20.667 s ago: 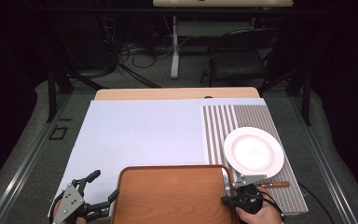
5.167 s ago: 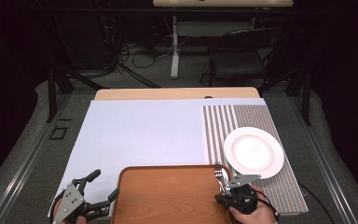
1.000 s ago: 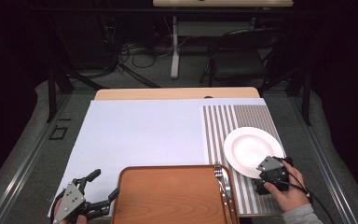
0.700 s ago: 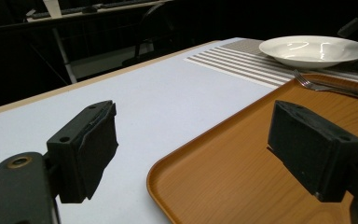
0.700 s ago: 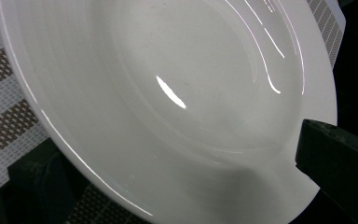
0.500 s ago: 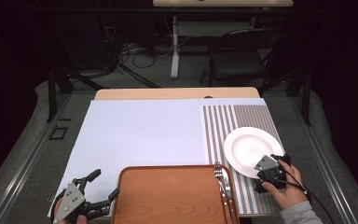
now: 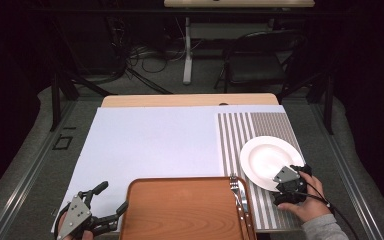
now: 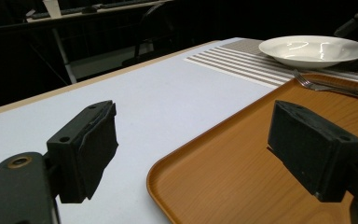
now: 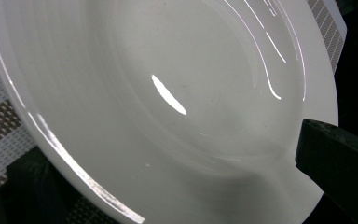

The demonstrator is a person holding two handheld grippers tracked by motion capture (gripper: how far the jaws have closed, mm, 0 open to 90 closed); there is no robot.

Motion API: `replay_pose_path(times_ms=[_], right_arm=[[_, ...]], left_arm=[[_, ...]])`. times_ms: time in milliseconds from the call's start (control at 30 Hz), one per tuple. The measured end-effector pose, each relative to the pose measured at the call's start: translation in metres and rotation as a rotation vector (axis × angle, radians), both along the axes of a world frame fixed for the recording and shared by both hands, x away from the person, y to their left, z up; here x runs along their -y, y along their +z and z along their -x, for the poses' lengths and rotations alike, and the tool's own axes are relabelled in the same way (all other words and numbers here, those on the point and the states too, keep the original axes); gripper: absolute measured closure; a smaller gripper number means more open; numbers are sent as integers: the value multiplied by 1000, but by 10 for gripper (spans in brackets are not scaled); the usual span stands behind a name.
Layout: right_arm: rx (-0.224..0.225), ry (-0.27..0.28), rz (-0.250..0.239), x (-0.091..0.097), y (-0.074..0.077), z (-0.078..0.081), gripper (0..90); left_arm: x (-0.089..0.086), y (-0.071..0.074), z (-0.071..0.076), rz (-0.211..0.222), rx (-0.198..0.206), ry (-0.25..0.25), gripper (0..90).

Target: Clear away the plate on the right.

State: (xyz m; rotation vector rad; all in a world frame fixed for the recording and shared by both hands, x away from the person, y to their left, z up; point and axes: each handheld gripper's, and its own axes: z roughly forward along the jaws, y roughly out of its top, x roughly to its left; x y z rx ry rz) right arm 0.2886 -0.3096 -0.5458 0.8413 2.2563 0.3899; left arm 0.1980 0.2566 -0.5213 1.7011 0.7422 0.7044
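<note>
A white plate (image 7: 265, 159) sits on a striped placemat (image 7: 240, 132). My right gripper (image 7: 291, 181) is at the plate's near right rim. In the right gripper view the plate (image 9: 158, 84) lies between the jaws of that gripper (image 9: 177, 154), one jaw under the rim and one above it, still wide apart. A fork (image 7: 238, 192) lies along the right side of the wooden tray (image 7: 180, 210). My left gripper (image 7: 100, 207) stands open at the tray's left corner. In the left gripper view the tray (image 8: 242, 186) edge runs between the spread jaws of the left gripper (image 8: 196, 140).
A pale sheet (image 7: 155, 140) covers most of the table. The table's edge runs close to the right of the placemat. A chair (image 7: 255, 65) and cables stand beyond the far edge. In the left gripper view the plate (image 8: 314, 49) and fork (image 8: 326, 85) show far off.
The fork went from the placemat onto the tray's right side. My right gripper then let it go and moved right to the plate's rim. The left gripper stayed put.
</note>
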Motion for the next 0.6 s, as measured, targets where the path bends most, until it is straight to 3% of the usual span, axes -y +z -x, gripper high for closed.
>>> replay_pose_path(times_ms=[133,400,600], right_arm=[[14,1,-16,1,-1,1,0],[46,24,29,-1,-1,2,0],[56,23,33,-3,-2,3,0]], left_arm=[[0,0,0,-2,0,-1,152],[0,0,0,-3,0,0,152],[0,0,0,0,0,3,152]])
